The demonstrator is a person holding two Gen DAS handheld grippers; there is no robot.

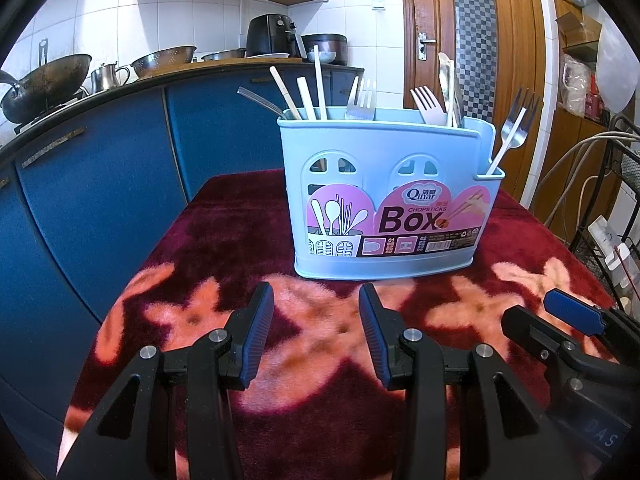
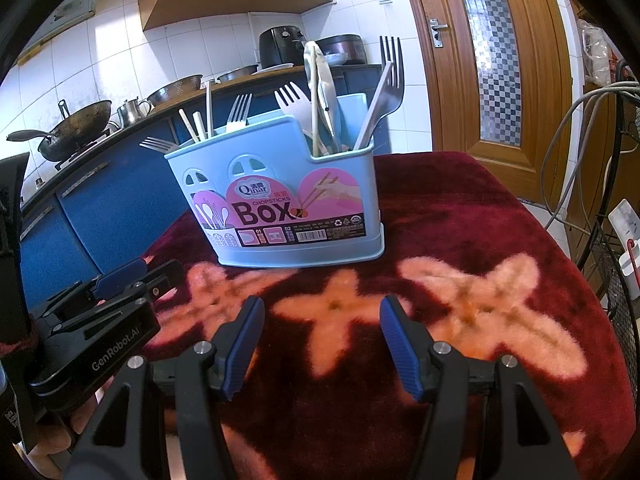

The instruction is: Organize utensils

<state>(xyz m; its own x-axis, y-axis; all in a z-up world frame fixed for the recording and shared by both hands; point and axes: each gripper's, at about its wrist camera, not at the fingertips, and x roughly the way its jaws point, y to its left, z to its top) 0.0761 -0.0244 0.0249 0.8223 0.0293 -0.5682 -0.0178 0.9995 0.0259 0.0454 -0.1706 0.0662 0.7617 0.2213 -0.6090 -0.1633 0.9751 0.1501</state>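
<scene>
In a kitchen, a desk (image 1: 224,240) under a red flowered blanket carries a blue utensil box (image 1: 390,184) near its far edge, with forks and chopsticks inside. The left gripper (image 1: 316,300) and right gripper (image 2: 322,312) hover above the near edge, fingers apart and empty.

Both wrist cameras look down-forward from close by, sharing the utensil box (image 1: 384,200) on the blanket (image 1: 224,248).

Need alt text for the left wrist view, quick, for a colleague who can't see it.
A light blue utensil box holding forks and chopsticks stands on a dark red flowered cloth. The left gripper sits open and empty in front of it, the right gripper at lower right.
</scene>
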